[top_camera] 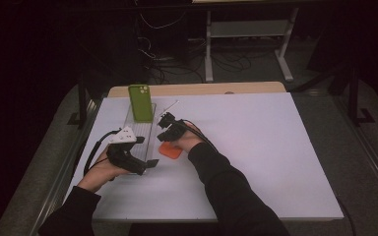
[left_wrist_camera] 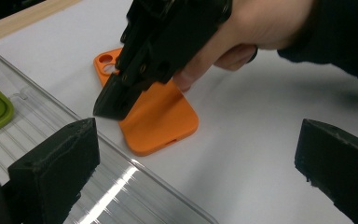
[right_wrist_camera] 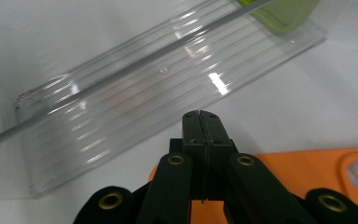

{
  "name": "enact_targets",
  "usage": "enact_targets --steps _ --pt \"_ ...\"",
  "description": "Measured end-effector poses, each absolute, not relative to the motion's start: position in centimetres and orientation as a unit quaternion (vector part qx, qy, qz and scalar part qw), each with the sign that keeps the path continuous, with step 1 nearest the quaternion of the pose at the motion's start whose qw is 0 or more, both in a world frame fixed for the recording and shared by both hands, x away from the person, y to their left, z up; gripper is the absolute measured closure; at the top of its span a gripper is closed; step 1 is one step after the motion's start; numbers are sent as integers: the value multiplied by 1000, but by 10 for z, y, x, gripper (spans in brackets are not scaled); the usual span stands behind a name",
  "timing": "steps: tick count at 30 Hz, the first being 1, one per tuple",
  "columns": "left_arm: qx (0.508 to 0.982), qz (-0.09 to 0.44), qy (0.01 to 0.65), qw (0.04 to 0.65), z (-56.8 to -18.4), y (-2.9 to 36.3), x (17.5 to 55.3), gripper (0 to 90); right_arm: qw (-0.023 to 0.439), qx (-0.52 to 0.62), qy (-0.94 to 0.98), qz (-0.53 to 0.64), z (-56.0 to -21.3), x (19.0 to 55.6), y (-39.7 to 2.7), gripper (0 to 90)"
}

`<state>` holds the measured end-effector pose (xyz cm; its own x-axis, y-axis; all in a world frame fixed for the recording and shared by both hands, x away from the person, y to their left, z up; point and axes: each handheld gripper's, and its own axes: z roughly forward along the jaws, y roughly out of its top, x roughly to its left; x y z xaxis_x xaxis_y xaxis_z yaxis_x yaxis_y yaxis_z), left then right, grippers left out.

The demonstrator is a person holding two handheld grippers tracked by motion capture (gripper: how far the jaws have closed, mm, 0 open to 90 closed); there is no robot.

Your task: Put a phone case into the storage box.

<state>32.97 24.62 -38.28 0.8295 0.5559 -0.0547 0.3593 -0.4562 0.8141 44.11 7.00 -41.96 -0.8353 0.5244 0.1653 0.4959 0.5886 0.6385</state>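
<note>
An orange phone case (top_camera: 170,150) lies flat on the white table, just right of a clear plastic tray (top_camera: 139,132). My right gripper (top_camera: 166,121) hovers over the case's edge nearest the tray. Its jaws are shut against each other with nothing between them, as the right gripper view (right_wrist_camera: 203,125) shows over the orange case (right_wrist_camera: 289,170). A green phone case (top_camera: 141,102) leans at the tray's far end. My left gripper (top_camera: 146,160) rests at the tray's near end. In its own view the left gripper (left_wrist_camera: 196,179) stands open and empty, facing the orange case (left_wrist_camera: 161,119) and the right gripper (left_wrist_camera: 114,100).
The white table sheet (top_camera: 256,147) spreads wide to the right of both hands. A thin white stick (top_camera: 171,105) lies beyond the right gripper. The ribbed tray (right_wrist_camera: 144,88) holds the green case (right_wrist_camera: 284,14) at one end. A wooden table edge (top_camera: 202,89) runs along the back.
</note>
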Motion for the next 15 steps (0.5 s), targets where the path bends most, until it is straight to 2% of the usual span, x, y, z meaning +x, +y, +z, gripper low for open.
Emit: enact_targets --steps 15 --pt "843 111 274 449 -381 248 330 0 4 290 903 316 -435 444 81 885"
